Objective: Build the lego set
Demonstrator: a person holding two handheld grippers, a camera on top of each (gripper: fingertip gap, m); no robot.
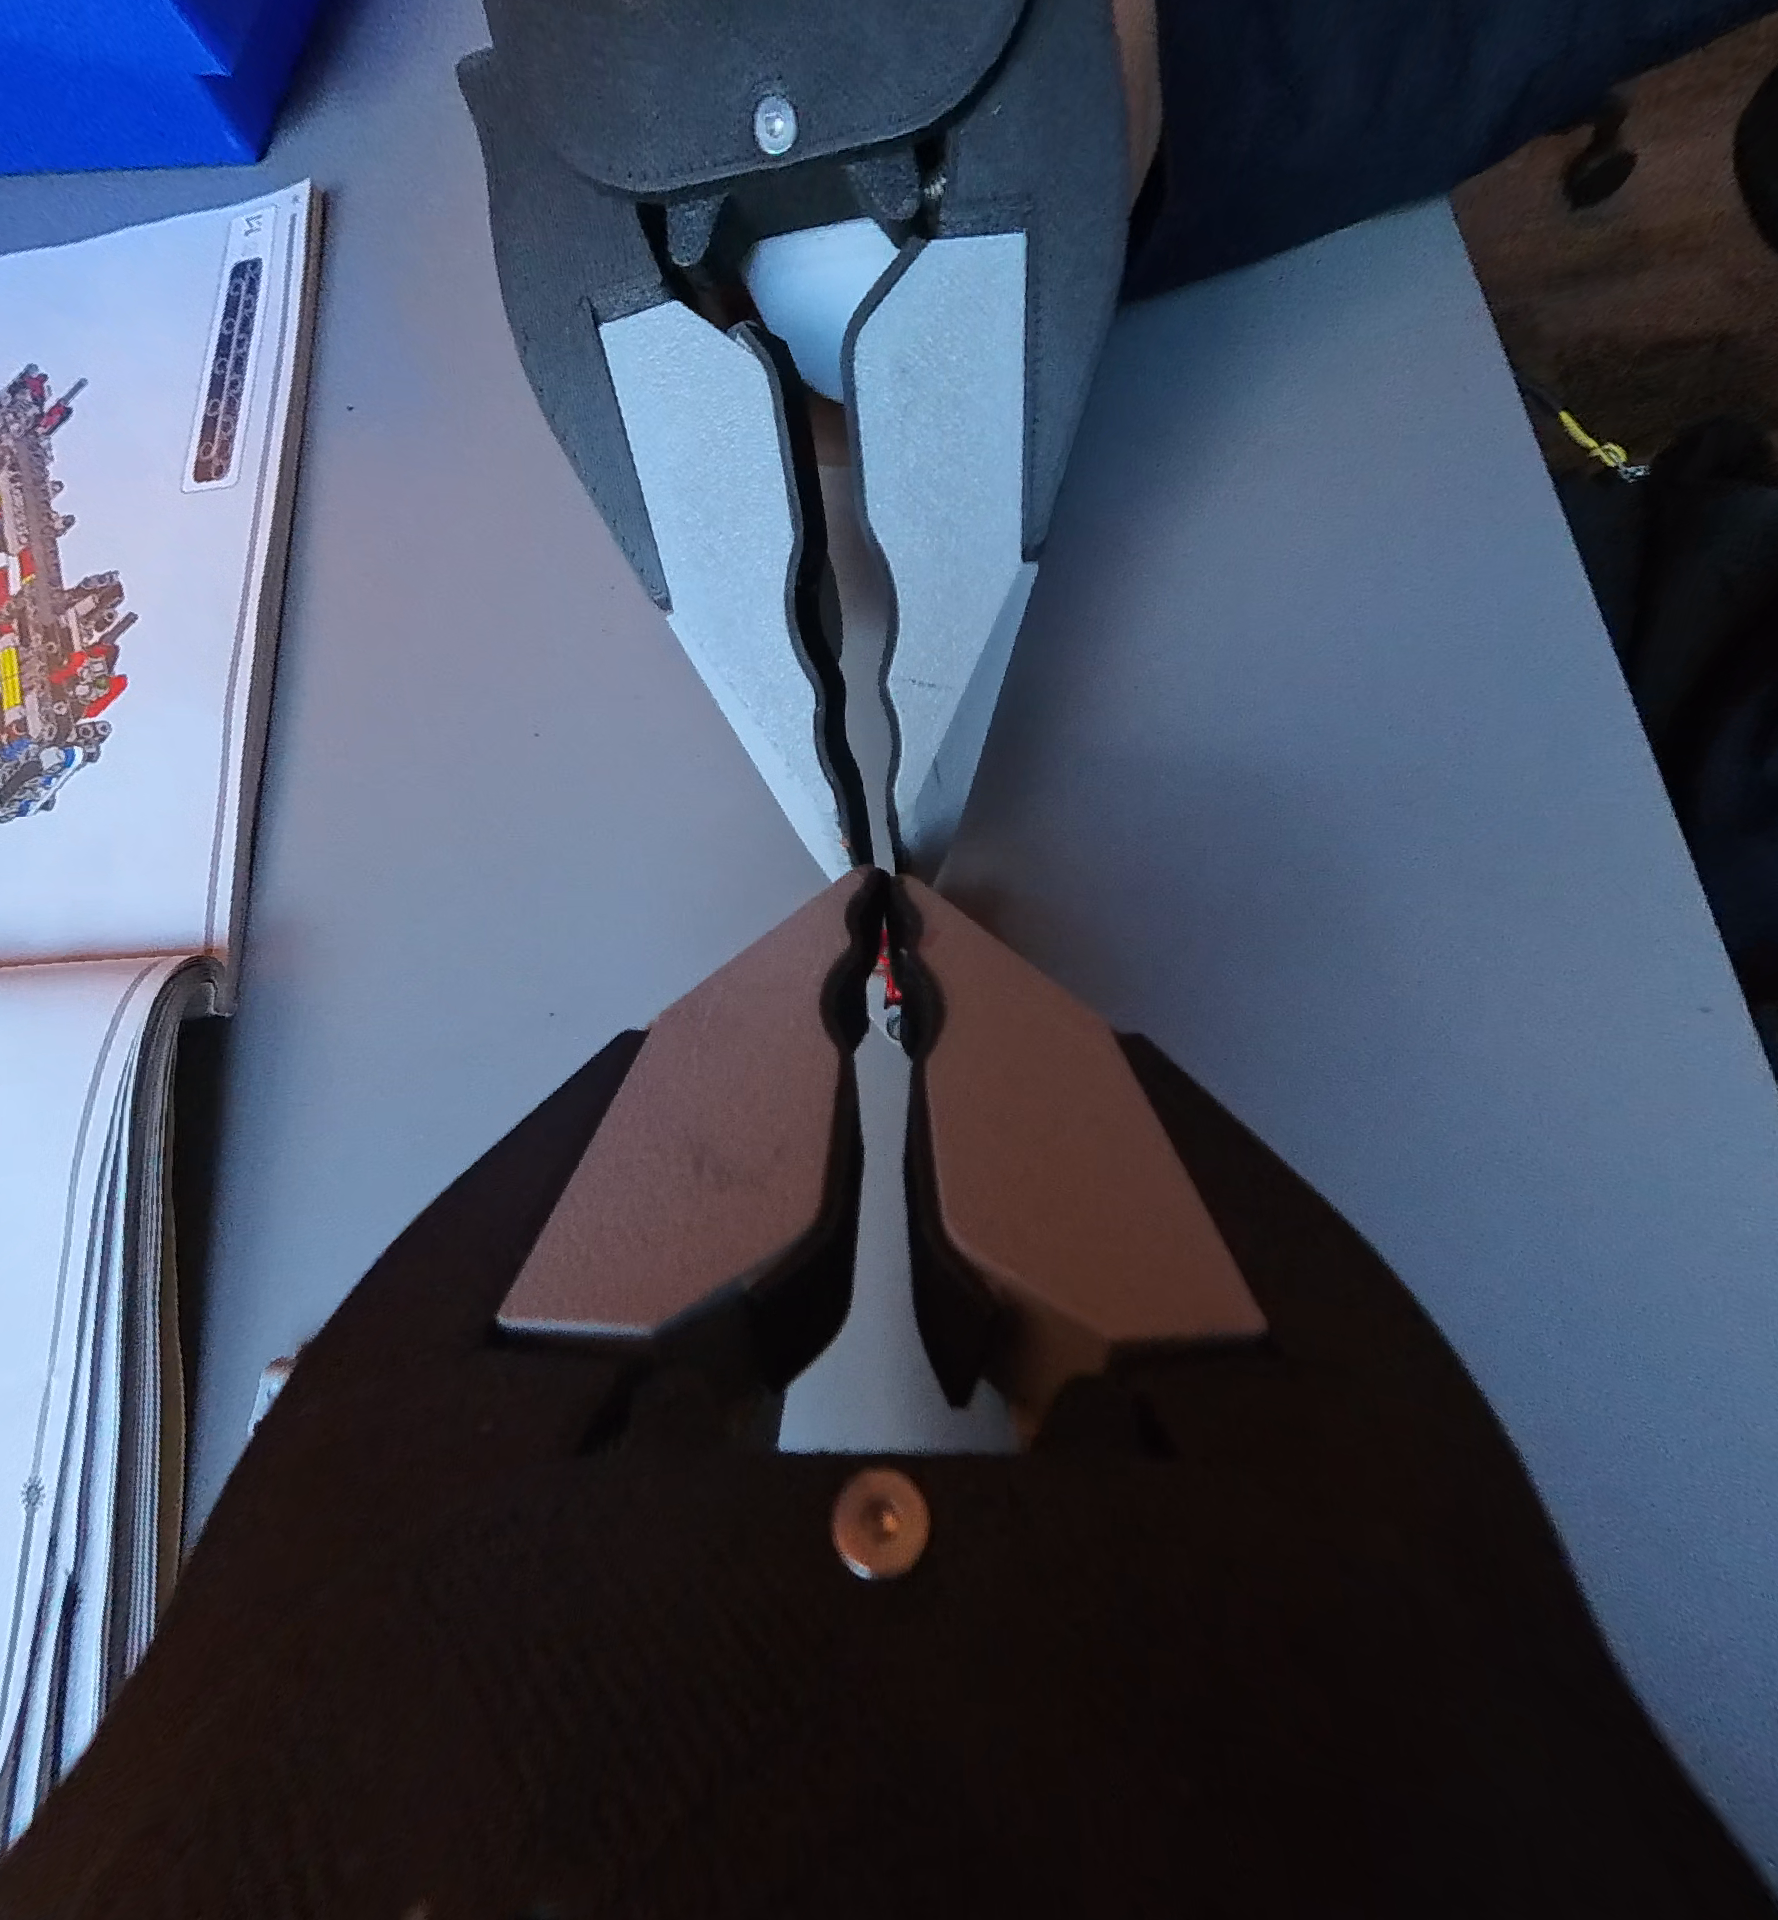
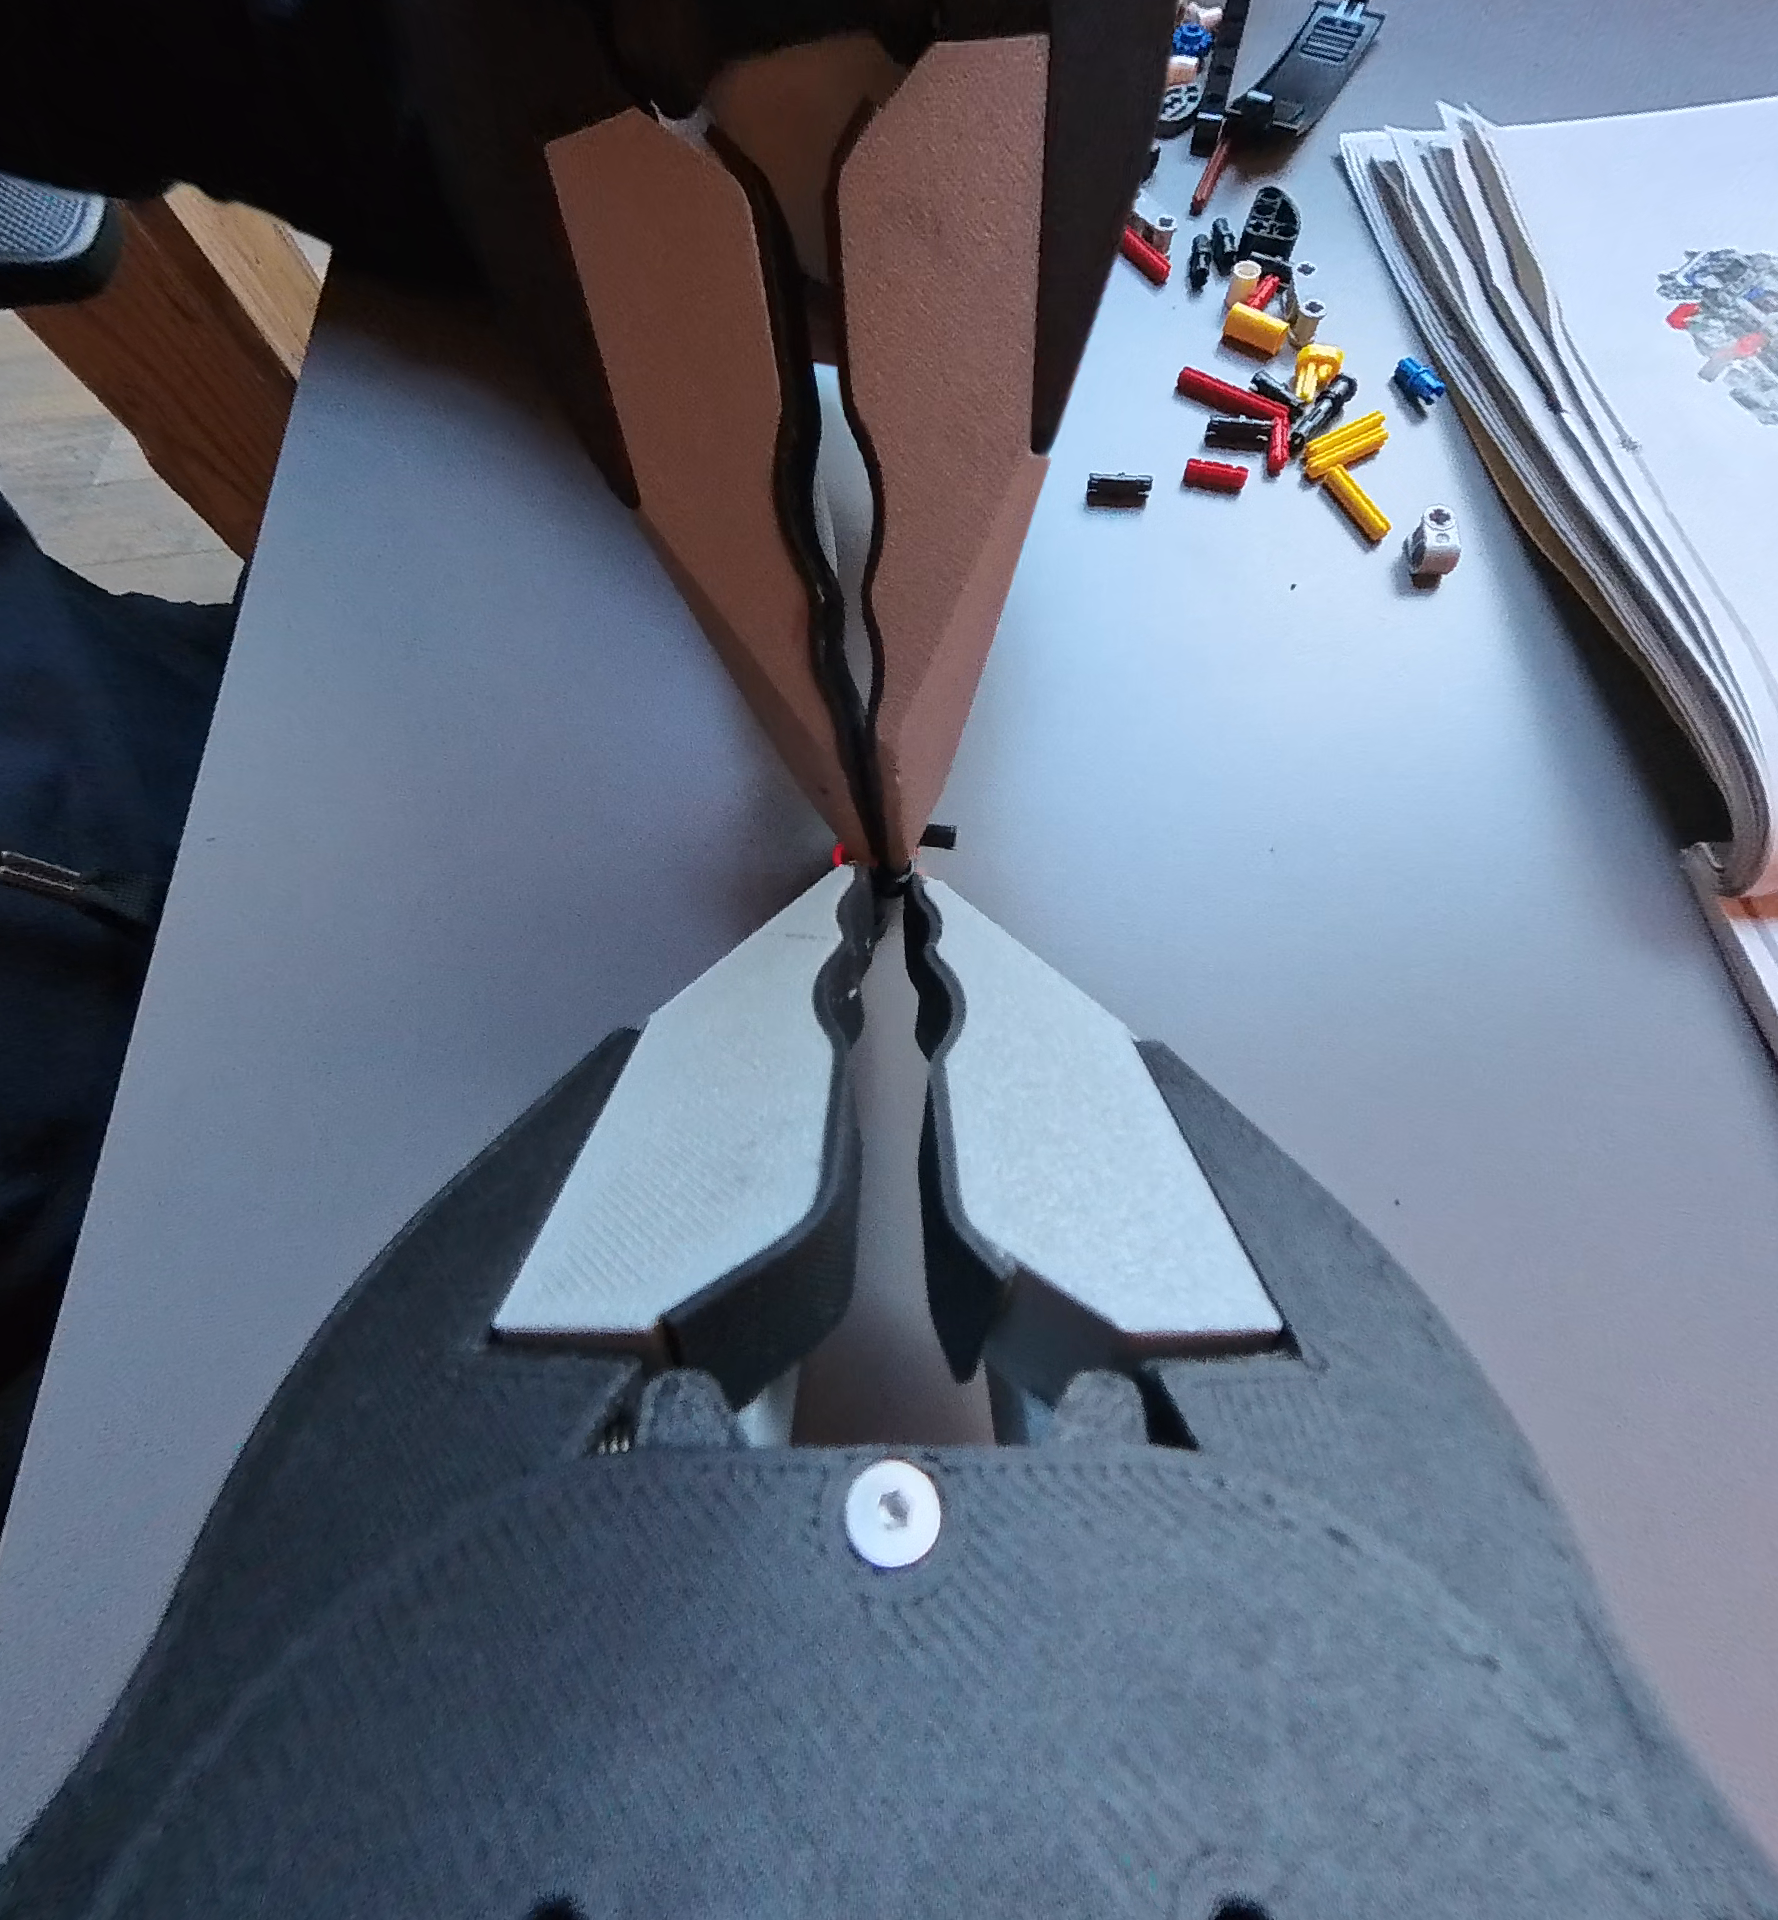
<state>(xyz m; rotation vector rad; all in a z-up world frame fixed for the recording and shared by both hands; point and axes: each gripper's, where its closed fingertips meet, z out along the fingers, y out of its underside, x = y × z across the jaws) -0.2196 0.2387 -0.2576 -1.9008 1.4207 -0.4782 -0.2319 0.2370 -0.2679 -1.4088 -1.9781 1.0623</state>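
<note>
Both jaws pressed nearly together, tip to tip over the grey table (image 2: 1280, 935). Left gripper (image 1: 883, 881), brown fingers, pinches a small red piece (image 1: 883, 951) right at the tips; the red shows as a sliver between the black pads in the left view and pokes out beside the tip in the right view. Right gripper (image 2: 890, 883), grey fingers, pinches a small black pin (image 2: 893, 881) at its tips. Pin and red piece meet where the two tips touch; how they join is too small to tell. A black stub (image 2: 939, 833) sticks out on the far side of the brown tip.

Outward: the tips sit near the table's near long edge, beside a person's dark sleeve (image 1: 1384, 104). Toward the far side lies a loose scatter of small red, yellow, black and blue building pieces (image 2: 1280, 395), well apart from the tips. Beyond them, an open instruction booklet (image 2: 1643, 416) with a printed model picture lies along the far edge. A blue box (image 1: 85, 73) sits at the corner past the booklet.
</note>
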